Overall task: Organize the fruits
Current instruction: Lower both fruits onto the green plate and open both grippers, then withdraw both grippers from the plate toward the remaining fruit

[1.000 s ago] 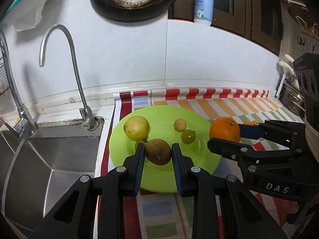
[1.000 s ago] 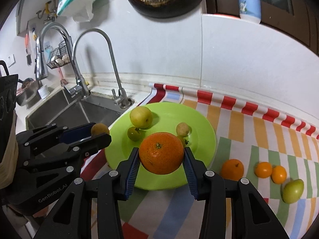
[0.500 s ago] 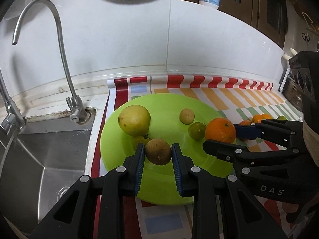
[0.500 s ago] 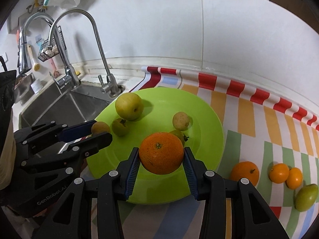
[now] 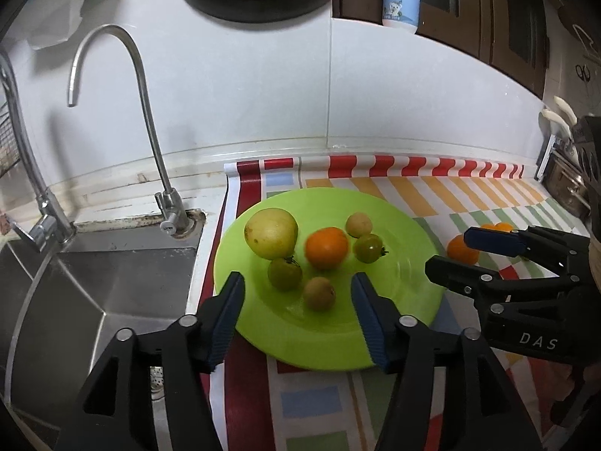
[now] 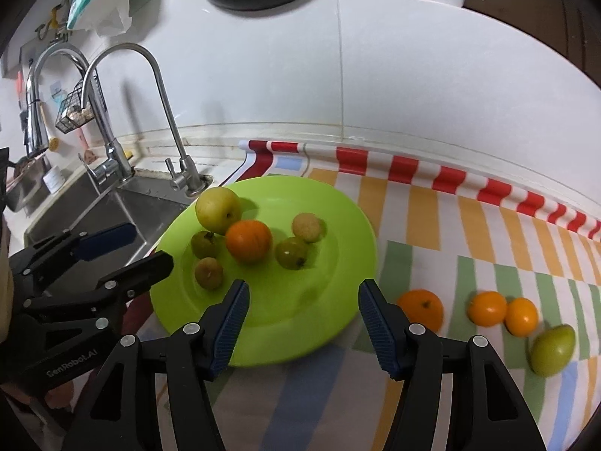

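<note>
Lime-green round plastic plate (image 5: 409,293) lies on the striped mat (image 6: 450,225) beside the steel sink (image 5: 94,282), and six fruits sit on it: a large yellow pear-like fruit (image 5: 271,232), a round orange (image 5: 326,248), two small green fruits (image 5: 284,273) (image 5: 369,248) and two small tan ones (image 5: 319,293) (image 5: 358,224). My left claw (image 5: 298,314) hangs spread wide, gripping nothing, over the plate's near edge. My right claw (image 6: 302,323) is likewise spread and holds nothing. On the mat right of the plate lie three oranges (image 6: 420,309) and a green pear-shaped fruit (image 6: 553,349), its long axis tilted, narrow end up-right.
</note>
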Tool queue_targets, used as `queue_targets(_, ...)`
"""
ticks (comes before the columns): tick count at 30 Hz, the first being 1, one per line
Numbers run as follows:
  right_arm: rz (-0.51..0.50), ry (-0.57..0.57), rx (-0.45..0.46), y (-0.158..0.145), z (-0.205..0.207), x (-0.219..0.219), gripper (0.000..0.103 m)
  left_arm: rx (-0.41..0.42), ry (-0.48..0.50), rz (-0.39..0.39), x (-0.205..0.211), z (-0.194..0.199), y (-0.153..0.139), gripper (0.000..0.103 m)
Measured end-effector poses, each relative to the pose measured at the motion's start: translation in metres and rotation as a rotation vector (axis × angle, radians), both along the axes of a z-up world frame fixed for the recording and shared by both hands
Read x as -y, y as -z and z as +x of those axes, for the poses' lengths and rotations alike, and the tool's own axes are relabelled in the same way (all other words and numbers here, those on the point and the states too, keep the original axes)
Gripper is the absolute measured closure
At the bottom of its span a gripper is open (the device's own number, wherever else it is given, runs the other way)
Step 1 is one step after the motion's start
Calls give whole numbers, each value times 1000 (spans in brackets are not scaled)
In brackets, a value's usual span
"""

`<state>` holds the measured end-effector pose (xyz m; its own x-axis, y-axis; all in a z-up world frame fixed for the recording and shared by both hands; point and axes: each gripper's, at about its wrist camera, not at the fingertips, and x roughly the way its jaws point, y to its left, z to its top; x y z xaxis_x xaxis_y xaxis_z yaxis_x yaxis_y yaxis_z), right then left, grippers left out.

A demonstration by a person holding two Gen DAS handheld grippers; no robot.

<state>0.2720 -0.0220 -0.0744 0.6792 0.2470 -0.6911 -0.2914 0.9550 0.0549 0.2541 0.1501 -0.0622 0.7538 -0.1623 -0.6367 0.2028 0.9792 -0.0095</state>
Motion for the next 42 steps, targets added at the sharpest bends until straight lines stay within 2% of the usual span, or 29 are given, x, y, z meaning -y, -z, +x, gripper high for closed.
queue_targets(6,10,29,21,-12,-19,13,42,1,-32,-14,5,-16,-10,31)
queue_targets(9,18,46,35,-19,-31,21,34,10,-36,-14,11,-25,-15,27)
queue_targets(16,28,88,65,-31,-59,41,34,48,-19,-2,28,-48,-30,12)
queue_targets(21,27,132,90,-39,-77,57,28,75,-11,4,42,-63,-39,3)
queue_targets(42,9,263,151,-57,-112,130,22,134,8,10,105,-80,-55,0)
